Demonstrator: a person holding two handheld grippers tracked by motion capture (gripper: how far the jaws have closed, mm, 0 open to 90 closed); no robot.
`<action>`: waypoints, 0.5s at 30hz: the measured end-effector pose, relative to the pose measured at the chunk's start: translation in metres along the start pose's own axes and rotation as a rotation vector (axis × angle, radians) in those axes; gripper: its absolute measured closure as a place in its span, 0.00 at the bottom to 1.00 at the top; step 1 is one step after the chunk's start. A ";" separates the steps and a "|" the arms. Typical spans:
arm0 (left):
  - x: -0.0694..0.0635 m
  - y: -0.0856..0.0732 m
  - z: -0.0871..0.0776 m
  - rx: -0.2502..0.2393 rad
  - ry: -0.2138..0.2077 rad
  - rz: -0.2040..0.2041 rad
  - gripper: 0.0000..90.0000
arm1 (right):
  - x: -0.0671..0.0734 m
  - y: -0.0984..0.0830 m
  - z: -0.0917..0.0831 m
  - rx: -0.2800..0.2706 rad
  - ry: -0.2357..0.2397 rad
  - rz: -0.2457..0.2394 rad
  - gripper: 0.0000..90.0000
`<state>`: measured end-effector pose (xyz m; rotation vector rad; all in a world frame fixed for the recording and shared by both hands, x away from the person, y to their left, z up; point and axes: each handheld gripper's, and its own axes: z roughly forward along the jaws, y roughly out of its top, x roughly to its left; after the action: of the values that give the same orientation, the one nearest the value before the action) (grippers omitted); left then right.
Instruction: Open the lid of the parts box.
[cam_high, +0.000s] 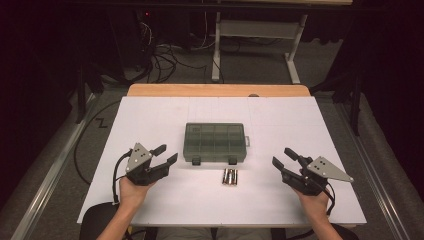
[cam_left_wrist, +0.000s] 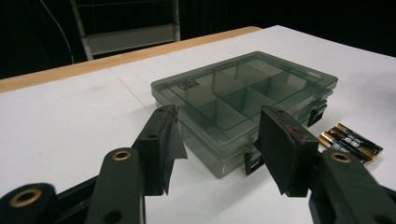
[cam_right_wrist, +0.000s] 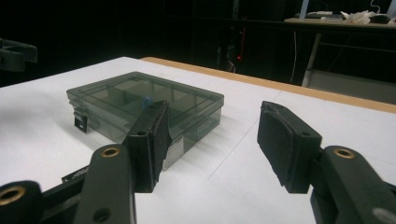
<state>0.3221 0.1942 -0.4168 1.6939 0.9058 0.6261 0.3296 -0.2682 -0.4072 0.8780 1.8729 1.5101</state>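
Looking down from the high view, a white, matte table (cam_high: 165, 200) carries a smoky grey translucent plastic organiser box (cam_high: 214, 141) at the centre of the frame, lid shut, two dark latches on its near edge. Just below it, near but apart, lies a small pack of black-and-gold batteries (cam_high: 230, 176). At the lower left the left gripper (cam_high: 166, 154) sits in a hand (cam_high: 131, 192) whose forearm rises from the bottom edge; at the lower right the right gripper (cam_high: 282, 157) mirrors it. Both point inward toward the box, well apart from it, each topped by a grey three-cornered plate.

The left gripper view adds what the high view cannot: the box's (cam_left_wrist: 243, 100) inner dividers seen through the glossy lid, a small dark printed label near one corner, and the batteries' (cam_left_wrist: 350, 141) gold ends at the right edge. Its jaws stand spread with nothing between them, their black pads rough and frayed at the edges.

The right gripper view shows the box (cam_right_wrist: 140, 105) from the opposite end, at centre left, with a small blue item inside one compartment that is too small to identify. Here too the jaws are spread and empty. A wooden strip (cam_right_wrist: 280, 86) edges the table beyond.
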 end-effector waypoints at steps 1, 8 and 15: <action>0.000 0.001 0.001 0.002 -0.008 -0.001 0.52 | -0.001 0.000 0.001 0.000 -0.002 0.006 0.51; -0.001 0.005 0.011 0.023 -0.063 -0.002 0.50 | -0.003 0.002 0.009 0.010 -0.005 0.003 0.51; 0.002 0.005 0.019 0.004 -0.068 -0.029 0.49 | -0.001 0.005 0.018 0.019 0.001 -0.010 0.51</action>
<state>0.3391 0.1843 -0.4174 1.6926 0.8816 0.5446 0.3444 -0.2574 -0.4061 0.8757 1.8931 1.4897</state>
